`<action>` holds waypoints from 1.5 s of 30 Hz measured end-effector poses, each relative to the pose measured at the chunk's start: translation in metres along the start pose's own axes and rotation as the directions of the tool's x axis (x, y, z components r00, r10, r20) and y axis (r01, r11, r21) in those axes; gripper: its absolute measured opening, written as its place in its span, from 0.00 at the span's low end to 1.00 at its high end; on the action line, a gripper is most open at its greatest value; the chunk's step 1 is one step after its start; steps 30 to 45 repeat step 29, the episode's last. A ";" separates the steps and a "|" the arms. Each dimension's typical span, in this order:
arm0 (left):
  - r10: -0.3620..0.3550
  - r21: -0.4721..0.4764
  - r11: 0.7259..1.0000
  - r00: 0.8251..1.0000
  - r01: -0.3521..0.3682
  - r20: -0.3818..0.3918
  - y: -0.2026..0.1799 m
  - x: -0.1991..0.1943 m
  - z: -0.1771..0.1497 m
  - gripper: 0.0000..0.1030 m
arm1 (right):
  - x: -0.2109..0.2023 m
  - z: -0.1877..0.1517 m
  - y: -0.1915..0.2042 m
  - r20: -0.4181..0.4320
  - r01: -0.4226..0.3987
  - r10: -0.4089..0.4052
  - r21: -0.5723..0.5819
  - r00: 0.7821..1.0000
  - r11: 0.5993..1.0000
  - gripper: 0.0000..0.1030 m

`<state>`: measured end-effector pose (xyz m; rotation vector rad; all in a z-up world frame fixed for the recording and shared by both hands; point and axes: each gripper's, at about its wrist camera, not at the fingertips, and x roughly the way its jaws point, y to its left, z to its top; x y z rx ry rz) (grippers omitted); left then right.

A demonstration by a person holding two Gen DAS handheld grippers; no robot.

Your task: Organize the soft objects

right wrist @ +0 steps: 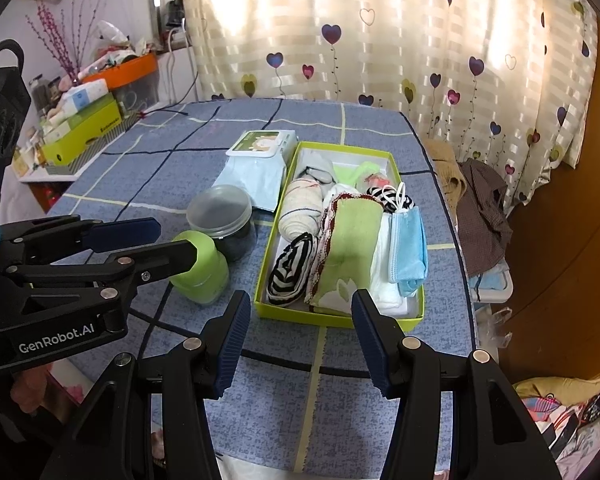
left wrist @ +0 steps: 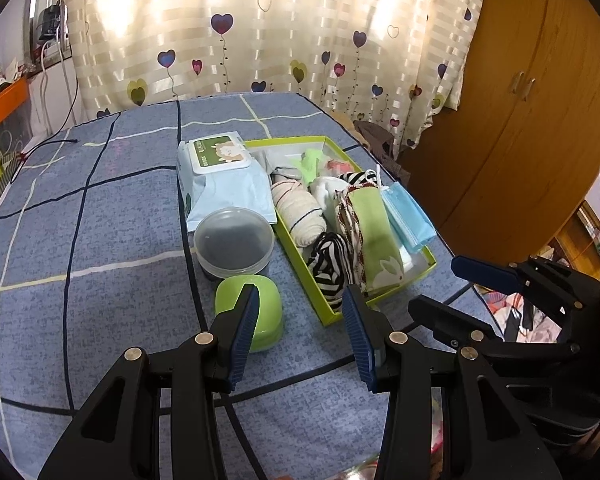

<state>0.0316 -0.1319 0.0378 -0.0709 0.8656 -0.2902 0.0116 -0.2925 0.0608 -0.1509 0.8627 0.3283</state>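
On the blue checked table [right wrist: 340,364], right of centre, a lime box [right wrist: 336,319] lies open, long side running away from the viewer, filled with soft goods. Contents, near end first: striped cloth [right wrist: 290,276] rolled at the left corner; green towel [right wrist: 350,240] with a dark red scalloped edge, folded lengthwise along the middle; white cloth [right wrist: 386,280] under and beside it; blue mask [right wrist: 410,246] on edge against the right wall, ear loops up. Further in: cream sock roll [right wrist: 300,212] with thin stripes by the left wall; a second striped piece [right wrist: 384,196] by the mask loops; grey, pale green and pink items at the far end, too small to tell apart. Just left of the box, touching or nearly so: wipes pack [right wrist: 256,160], pale blue with a green label on its white lid. In front of the pack: clear tub [right wrist: 220,216] with a frosted lid and dark contents. Nearer still, just beside the tub: green case [left wrist: 248,312], rounded, lid closed. Left gripper [left wrist: 300,300]: jaws wide, nothing between them, hovering over bare table with one finger [left wrist: 244,320] in front of the case and the other before the box's near corner. Right gripper [right wrist: 300,304]: jaws wide, nothing held, hovering before the box's near end. Surroundings: heart-print curtain [right wrist: 380,40] behind the table; wooden wardrobe [left wrist: 540,120] at the right; brown garment [right wrist: 484,216] heaped off the table's right edge; orange bin [right wrist: 120,72] and boxes on a shelf at the left.
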 end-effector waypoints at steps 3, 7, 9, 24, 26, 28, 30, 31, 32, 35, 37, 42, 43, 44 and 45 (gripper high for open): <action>0.004 0.003 1.000 1.000 -0.004 -0.004 0.000 0.001 0.000 0.43 | 0.000 0.000 0.000 0.000 0.001 -0.001 0.001 1.000 1.000 0.51; 0.005 0.005 1.000 1.000 -0.004 -0.008 0.000 0.003 0.000 0.43 | 0.001 0.000 0.000 -0.001 0.001 -0.001 0.001 1.000 1.000 0.51; 0.006 0.008 1.000 1.000 -0.006 -0.009 0.000 0.003 0.000 0.43 | 0.001 0.000 0.000 -0.001 0.000 0.000 0.001 1.000 1.000 0.51; 0.015 0.011 1.000 1.000 -0.014 -0.004 0.001 0.002 -0.001 0.43 | 0.002 -0.002 0.002 -0.004 -0.001 0.001 0.001 1.000 1.000 0.51; 0.013 0.012 1.000 1.000 -0.013 -0.001 0.001 0.002 -0.001 0.43 | 0.002 -0.002 0.002 -0.003 -0.002 0.002 0.001 1.000 1.000 0.51; 0.013 0.016 1.000 1.000 -0.013 0.000 0.000 0.002 0.000 0.43 | 0.003 -0.002 0.002 -0.003 -0.001 0.001 0.001 1.000 1.000 0.51; 0.011 0.016 1.000 1.000 -0.011 -0.002 0.000 0.002 0.000 0.43 | 0.003 -0.003 0.003 -0.002 0.000 0.000 0.001 1.000 1.000 0.51; 0.011 0.016 1.000 1.000 -0.011 -0.002 0.000 0.002 0.000 0.43 | 0.003 -0.003 0.003 -0.002 0.000 0.000 0.001 1.000 1.000 0.51; 0.011 0.016 1.000 1.000 -0.011 -0.002 0.000 0.002 0.000 0.43 | 0.003 -0.003 0.003 -0.002 0.000 0.000 0.001 1.000 1.000 0.51; 0.011 0.016 1.000 1.000 -0.011 -0.002 0.000 0.002 0.000 0.43 | 0.003 -0.003 0.003 -0.002 0.000 0.000 0.001 1.000 1.000 0.51; 0.011 0.016 1.000 1.000 -0.011 -0.002 0.000 0.002 0.000 0.43 | 0.003 -0.003 0.003 -0.002 0.000 0.000 0.001 1.000 1.000 0.51; 0.011 0.016 1.000 1.000 -0.011 -0.002 0.000 0.002 0.000 0.43 | 0.003 -0.003 0.003 -0.002 0.000 0.000 0.001 1.000 1.000 0.51; 0.011 0.016 1.000 1.000 -0.011 -0.002 0.000 0.002 0.000 0.43 | 0.003 -0.003 0.003 -0.002 0.000 0.000 0.001 1.000 1.000 0.51; 0.011 0.016 1.000 1.000 -0.011 -0.002 0.000 0.002 0.000 0.43 | 0.003 -0.003 0.003 -0.002 0.000 0.000 0.001 1.000 1.000 0.51; 0.011 0.016 1.000 1.000 -0.011 -0.002 0.000 0.002 0.000 0.43 | 0.003 -0.003 0.003 -0.002 0.000 0.000 0.001 1.000 1.000 0.51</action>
